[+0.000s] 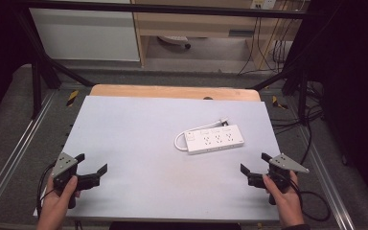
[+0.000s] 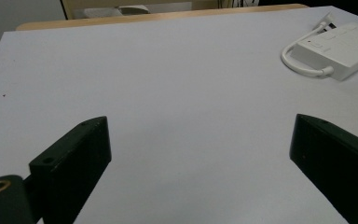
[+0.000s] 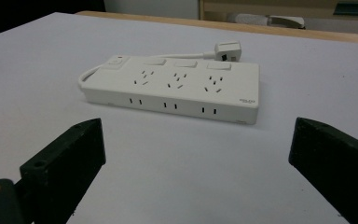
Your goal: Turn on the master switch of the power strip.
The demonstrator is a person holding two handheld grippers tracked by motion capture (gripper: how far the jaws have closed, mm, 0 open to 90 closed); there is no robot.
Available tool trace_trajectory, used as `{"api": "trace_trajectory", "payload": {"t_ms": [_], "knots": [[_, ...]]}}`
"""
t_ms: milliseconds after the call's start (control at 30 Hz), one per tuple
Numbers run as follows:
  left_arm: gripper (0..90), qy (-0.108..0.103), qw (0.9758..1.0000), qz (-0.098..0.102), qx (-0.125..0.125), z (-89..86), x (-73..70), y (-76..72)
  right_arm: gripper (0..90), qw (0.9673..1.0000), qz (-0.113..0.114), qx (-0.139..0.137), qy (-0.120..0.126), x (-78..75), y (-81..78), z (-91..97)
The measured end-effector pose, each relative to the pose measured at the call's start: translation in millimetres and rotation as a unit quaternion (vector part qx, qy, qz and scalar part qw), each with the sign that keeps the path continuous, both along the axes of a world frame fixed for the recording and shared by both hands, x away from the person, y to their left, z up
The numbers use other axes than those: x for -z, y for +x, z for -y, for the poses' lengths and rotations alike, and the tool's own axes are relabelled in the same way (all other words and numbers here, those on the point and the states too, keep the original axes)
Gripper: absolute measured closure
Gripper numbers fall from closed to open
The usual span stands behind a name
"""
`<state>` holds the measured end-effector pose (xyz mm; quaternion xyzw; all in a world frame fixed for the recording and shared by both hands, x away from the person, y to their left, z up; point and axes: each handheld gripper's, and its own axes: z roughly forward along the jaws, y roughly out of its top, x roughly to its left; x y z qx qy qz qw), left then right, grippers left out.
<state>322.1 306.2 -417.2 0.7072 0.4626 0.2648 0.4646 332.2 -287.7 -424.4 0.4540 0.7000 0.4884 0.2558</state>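
A white power strip [image 1: 215,139] with three socket groups and a short looped cord lies flat right of the table's middle; its plug [image 1: 224,121] rests behind it. In the right gripper view the power strip [image 3: 175,88] lies straight ahead, with the plug [image 3: 227,50] beyond it. The left gripper view catches the power strip [image 2: 338,49] at its upper right. My left gripper [image 1: 92,163] is held at the front left, open, nothing between its jaws. My right gripper [image 1: 254,162] is at the front right, open and empty, a short way in front of the strip.
The table [image 1: 139,139] has a pale grey top with a wooden edge at the back. A black frame and metal rails run along both sides. Cables hang on the floor at the right, and a wooden desk stands behind.
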Motion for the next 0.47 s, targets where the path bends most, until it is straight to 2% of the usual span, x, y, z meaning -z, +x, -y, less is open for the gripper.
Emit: {"api": "trace_trajectory", "payload": {"t_ms": [133, 267, 333, 467], "knots": [[5.4, 0.0, 1.0, 0.0, 0.001, 0.2, 0.0, -0.1, 3.2, 1.0, 0.001, 0.0, -0.01, 3.5, -1.5, 1.8], [5.4, 0.0, 1.0, 0.0, 0.002, 0.6, 0.0, -0.1, 2.4, 0.9999, -0.009, 0.002, -0.014, 9.5, -2.0, 3.7], [5.4, 0.001, 1.0, 0.0, 0.002, 0.8, 0.1, -0.1, 2.3, 0.9997, -0.021, 0.003, -0.016, 13.9, -0.9, 3.1], [5.4, 0.002, 1.0, 0.0, 0.004, 2.0, 0.2, 0.5, 2.5, 0.9978, -0.055, 0.002, -0.037, 22.9, 7.1, -5.2]]}}
